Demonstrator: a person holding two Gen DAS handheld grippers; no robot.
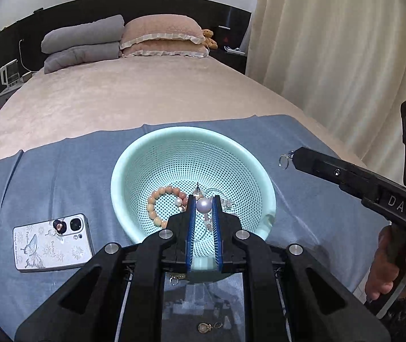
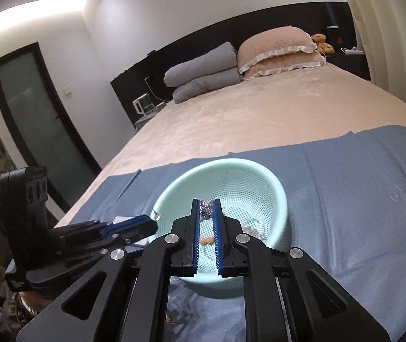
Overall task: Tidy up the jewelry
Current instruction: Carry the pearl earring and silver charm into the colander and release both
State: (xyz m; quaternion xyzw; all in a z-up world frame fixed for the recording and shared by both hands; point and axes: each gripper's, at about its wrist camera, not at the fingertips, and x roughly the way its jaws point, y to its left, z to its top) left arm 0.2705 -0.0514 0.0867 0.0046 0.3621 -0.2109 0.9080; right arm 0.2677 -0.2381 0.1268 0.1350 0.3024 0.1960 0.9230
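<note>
On a bed's blue cloth (image 1: 60,171), a mint basket (image 1: 123,171) holds a bead bracelet (image 1: 157,199); left gripper (image 1: 203,199) pinches a pearl earring (image 1: 204,205), right gripper (image 2: 205,203) a sparkly piece (image 2: 205,212), both unplaced.

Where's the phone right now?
In the left wrist view the phone lies face down on the blue cloth, at lower left, just left of the mint basket.

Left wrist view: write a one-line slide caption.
Left gripper grips a pearl over the basket; right gripper holds a ring.
</note>
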